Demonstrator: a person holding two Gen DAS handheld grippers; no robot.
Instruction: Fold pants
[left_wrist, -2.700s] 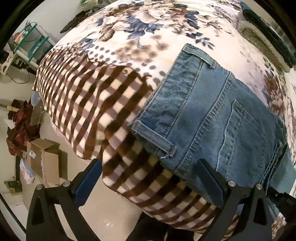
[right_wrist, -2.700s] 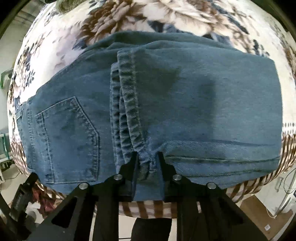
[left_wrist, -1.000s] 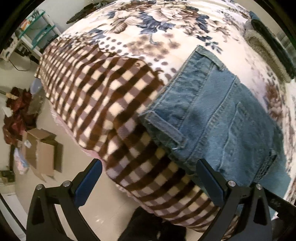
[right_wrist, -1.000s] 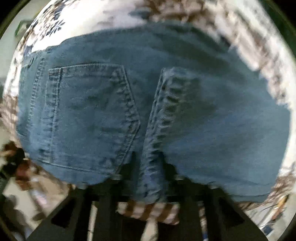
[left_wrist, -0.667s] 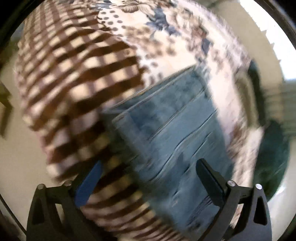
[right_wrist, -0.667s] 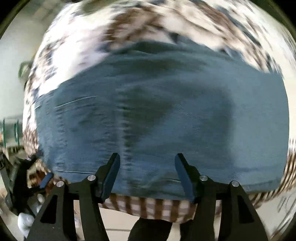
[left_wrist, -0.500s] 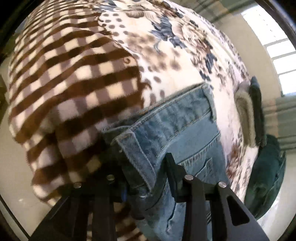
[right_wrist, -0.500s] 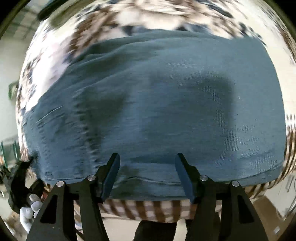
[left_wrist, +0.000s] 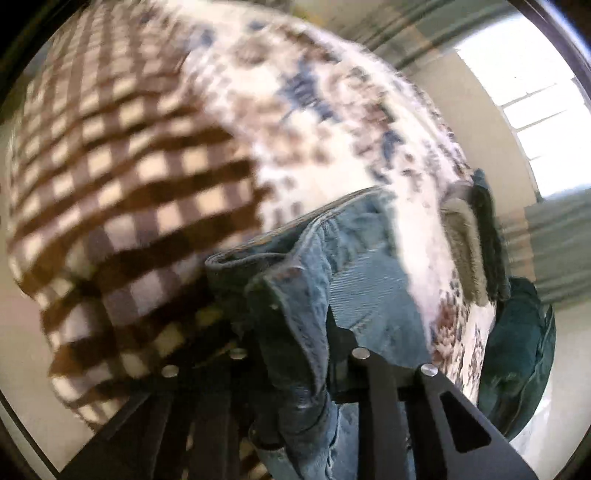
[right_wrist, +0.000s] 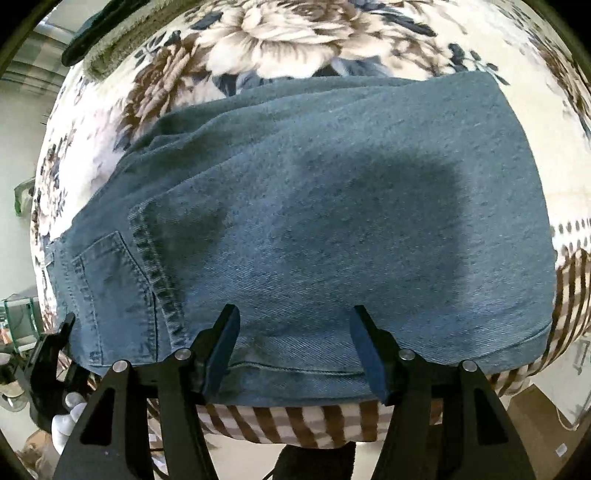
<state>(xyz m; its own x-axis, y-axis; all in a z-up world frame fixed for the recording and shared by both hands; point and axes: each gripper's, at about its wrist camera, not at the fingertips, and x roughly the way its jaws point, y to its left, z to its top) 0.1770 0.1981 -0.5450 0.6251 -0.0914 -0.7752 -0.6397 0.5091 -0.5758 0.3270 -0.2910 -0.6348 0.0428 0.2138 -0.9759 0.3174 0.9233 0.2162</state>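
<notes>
Blue denim pants (right_wrist: 332, 221) lie folded in layers on a flowered and checked blanket (right_wrist: 295, 40), back pocket at the left. My right gripper (right_wrist: 295, 350) is open and empty, its fingers over the near hem of the pants. My left gripper (left_wrist: 291, 332) is shut on the waistband end of the pants (left_wrist: 295, 295) and lifts it off the blanket (left_wrist: 129, 184). The left gripper also shows at the left edge of the right wrist view (right_wrist: 55, 354).
The blanket's checked edge (right_wrist: 288, 421) hangs over the near side. A dark green cushion (left_wrist: 517, 350) and a grey and dark towel (left_wrist: 476, 236) lie at the far end. A cardboard box (right_wrist: 546, 410) stands on the floor at the right.
My right gripper let go of the folded leg hem and opened. My left gripper swung in, shut on the waistband and is lifting it; its view is blurred by motion.
</notes>
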